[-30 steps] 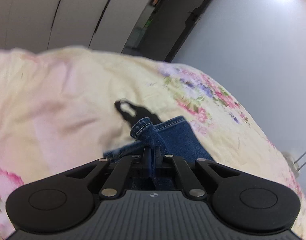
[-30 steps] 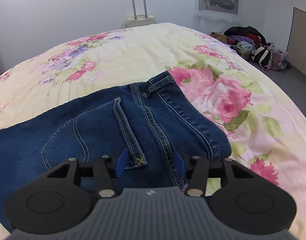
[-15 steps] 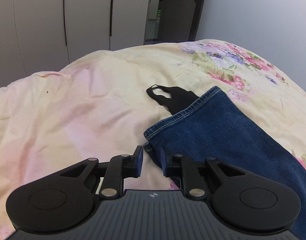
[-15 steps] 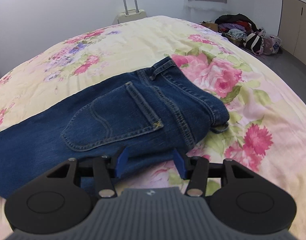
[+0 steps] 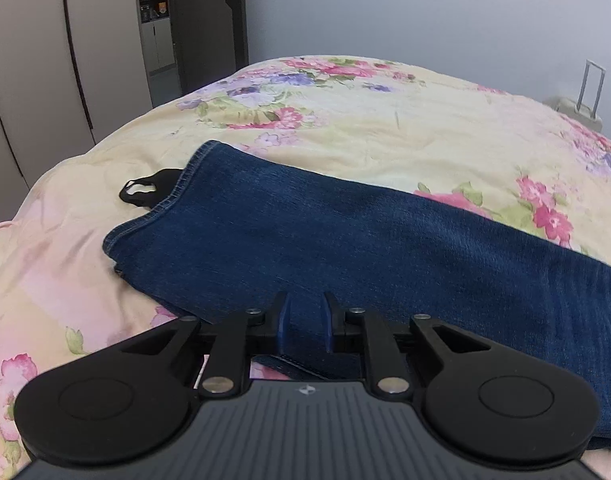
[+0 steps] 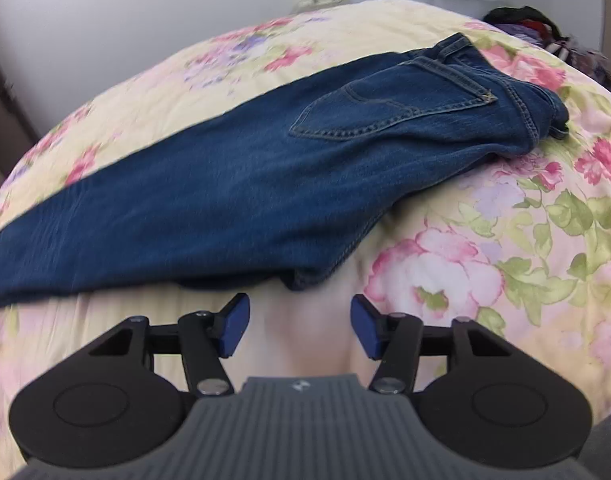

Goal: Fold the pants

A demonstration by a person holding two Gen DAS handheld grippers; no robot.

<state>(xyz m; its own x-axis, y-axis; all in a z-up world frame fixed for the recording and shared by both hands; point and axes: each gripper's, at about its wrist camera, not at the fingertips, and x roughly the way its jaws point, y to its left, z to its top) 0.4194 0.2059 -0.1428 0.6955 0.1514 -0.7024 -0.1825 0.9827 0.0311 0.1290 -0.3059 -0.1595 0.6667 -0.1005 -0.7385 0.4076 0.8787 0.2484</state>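
The pants [image 6: 233, 184] lie folded lengthwise on the bed [image 6: 505, 240] — left gripper [image 5: 305, 324] narrow and empty, right gripper [image 6: 299, 324] wide, closing slightly, empty.

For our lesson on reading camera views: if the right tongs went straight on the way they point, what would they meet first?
Probably bare floral bedcover; the open right tongs hold nothing. The jeans edge lies just beyond, though depth is unclear.

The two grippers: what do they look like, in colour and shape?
Both look alike. The left gripper and the right gripper each have a grey ribbed body bearing a small round logo, two black round discs at the sides, black linkage arms with silver pins, and blue finger pads. No cables or sleeves show.
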